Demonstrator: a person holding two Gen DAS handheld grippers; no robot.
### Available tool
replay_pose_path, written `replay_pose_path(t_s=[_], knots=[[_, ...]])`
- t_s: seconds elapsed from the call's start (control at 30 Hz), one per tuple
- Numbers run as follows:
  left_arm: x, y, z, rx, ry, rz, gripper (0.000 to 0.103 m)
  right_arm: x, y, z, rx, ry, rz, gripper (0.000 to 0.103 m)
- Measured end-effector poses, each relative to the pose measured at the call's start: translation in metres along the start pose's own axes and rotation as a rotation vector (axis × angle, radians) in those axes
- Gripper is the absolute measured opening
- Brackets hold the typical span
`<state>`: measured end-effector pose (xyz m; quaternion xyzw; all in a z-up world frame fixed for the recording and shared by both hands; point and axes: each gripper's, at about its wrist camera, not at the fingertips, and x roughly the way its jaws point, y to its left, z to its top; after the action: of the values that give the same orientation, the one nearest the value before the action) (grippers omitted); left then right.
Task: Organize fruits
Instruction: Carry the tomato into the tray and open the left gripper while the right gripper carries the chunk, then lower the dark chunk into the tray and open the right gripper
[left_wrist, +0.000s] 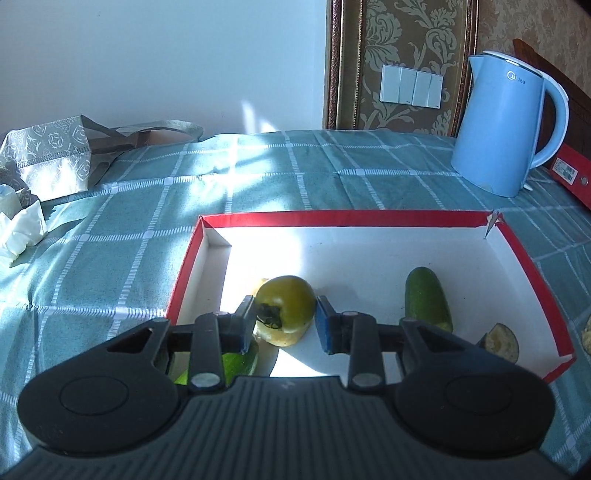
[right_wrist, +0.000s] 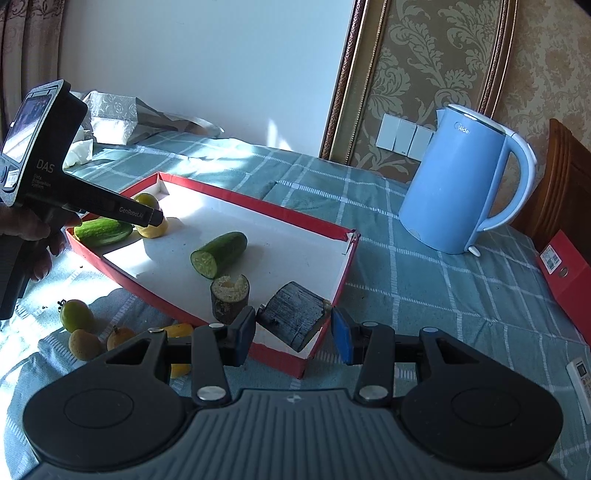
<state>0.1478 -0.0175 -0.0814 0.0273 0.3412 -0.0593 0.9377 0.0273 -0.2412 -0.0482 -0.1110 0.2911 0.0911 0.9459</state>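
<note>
The left gripper (left_wrist: 284, 325) is reaching into the shallow red-rimmed white cardboard box (left_wrist: 347, 218), its fingers spread around a round green tomato (left_wrist: 286, 304) sitting near the box's left wall, pads just beside it. The right gripper (right_wrist: 293, 332) is hovering at the box's near corner with fingers wide, a dark eggplant chunk (right_wrist: 293, 319) lying between them, not gripped.

A home dining room: a table under a teal checked tablecloth (left_wrist: 332, 173), a blue electric kettle (left_wrist: 506, 125) at far right, ornate damask wallpaper (right_wrist: 424, 55) with light switches (left_wrist: 411, 88).
</note>
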Motion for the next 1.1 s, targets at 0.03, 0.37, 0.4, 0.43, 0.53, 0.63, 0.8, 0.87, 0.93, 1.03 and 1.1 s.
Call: replay_pose_path(t_s=[0.03, 0.37, 0.4, 0.43, 0.53, 0.63, 0.8, 0.87, 0.93, 1.03, 1.1], knots=[[0.0, 0.0, 0.0, -0.001, 0.001, -0.005, 0.031, 0.0, 0.0, 0.0, -0.001, 0.001, 0.0, 0.043], [-0.014, 0.002, 0.005, -0.016, -0.026, 0.023, 0.055, 0.011, -0.003, 0.008, -0.022, -0.007, -0.001, 0.043], [-0.017, 0.002, 0.005, -0.01, -0.032, 0.031, 0.057, 0.013, -0.004, 0.01, -0.025, -0.012, -0.002, 0.043], [-0.02, 0.002, 0.005, -0.002, -0.038, 0.038, 0.058, 0.015, -0.004, 0.012, -0.026, -0.016, -0.001, 0.043], [-0.031, 0.004, 0.003, 0.007, -0.045, 0.048, 0.06, 0.021, -0.006, 0.019, -0.041, -0.029, -0.004, 0.043], [-0.044, 0.01, -0.002, -0.02, -0.049, 0.046, 0.06, 0.029, -0.008, 0.026, -0.048, -0.039, -0.004, 0.044], [-0.062, 0.018, -0.018, -0.033, -0.033, 0.061, 0.062, 0.045, -0.008, 0.034, -0.065, -0.039, 0.012, 0.044], [-0.068, 0.021, -0.025, -0.042, -0.025, 0.065, 0.062, 0.051, -0.008, 0.036, -0.062, -0.033, 0.023, 0.044], [-0.073, 0.024, -0.03, -0.055, -0.019, 0.074, 0.062, 0.058, -0.007, 0.037, -0.062, -0.027, 0.031, 0.044], [-0.081, 0.026, -0.037, -0.052, -0.011, 0.084, 0.062, 0.067, -0.006, 0.039, -0.061, -0.017, 0.042, 0.044], [-0.084, 0.028, -0.04, -0.053, -0.008, 0.092, 0.062, 0.075, -0.004, 0.039, -0.064, -0.001, 0.057, 0.044]])
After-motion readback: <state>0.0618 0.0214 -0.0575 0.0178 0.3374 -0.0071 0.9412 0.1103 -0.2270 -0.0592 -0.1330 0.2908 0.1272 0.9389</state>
